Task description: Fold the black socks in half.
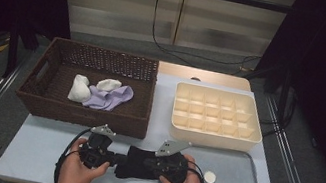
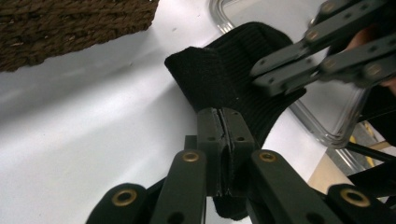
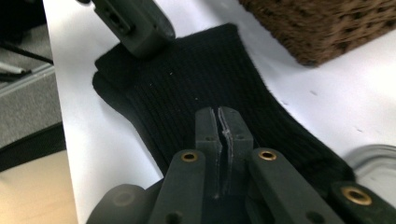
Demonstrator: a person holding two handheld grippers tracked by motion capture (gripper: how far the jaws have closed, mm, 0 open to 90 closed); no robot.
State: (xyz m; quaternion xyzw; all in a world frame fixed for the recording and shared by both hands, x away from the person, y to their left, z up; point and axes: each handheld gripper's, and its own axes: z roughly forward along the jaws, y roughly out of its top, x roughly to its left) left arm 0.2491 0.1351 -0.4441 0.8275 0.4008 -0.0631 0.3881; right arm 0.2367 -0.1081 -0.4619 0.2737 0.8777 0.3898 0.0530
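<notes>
High view: black sock lies on the white table in front of the wicker basket, between left gripper and right gripper; left gripper view: jaws pressed together, clamping the sock's edge; right gripper view: jaws likewise clamped on the sock's ribbed fabric.

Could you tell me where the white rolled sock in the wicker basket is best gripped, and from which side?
Across its narrow middle, from straight above, I would judge: the white rolled sock lies loose on the floor of the wicker basket, whose tall walls block any sideways approach.
</notes>
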